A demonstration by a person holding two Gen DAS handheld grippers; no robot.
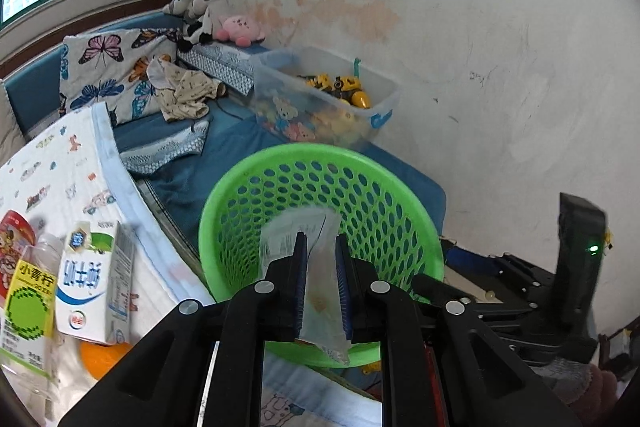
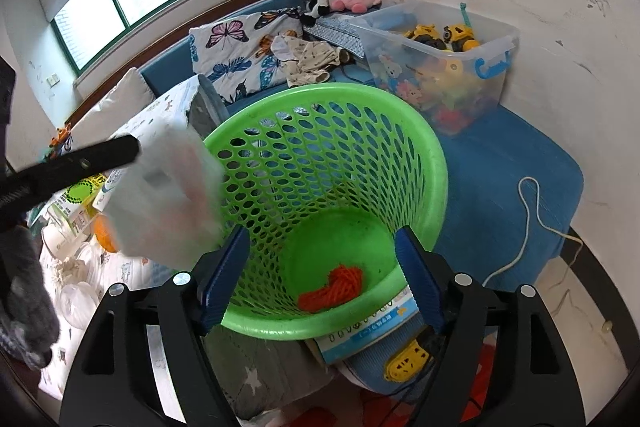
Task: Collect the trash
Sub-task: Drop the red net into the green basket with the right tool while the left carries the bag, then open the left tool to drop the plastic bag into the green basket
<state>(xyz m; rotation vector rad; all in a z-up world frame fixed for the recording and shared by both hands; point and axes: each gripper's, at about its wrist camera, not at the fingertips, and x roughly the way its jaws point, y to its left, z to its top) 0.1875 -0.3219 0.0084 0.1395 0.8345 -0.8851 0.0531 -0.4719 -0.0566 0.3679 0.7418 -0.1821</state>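
Left view: the left gripper [image 1: 322,259] is clenched on a thin translucent wrapper [image 1: 324,291], held just over the near rim of the green basket [image 1: 240,195]. Let go here, the light, limp wrapper could catch on the rim or drift outside. A milk carton [image 1: 96,279] and bottle [image 1: 28,307] wait on the bed.

Right view: the right gripper [image 2: 322,275] stands released, empty, straddling the basket's [image 2: 400,131] near wall. It could knock the basket over. The wrapper [image 2: 168,195] hangs beside the rim; red netting [image 2: 334,287] lies inside.
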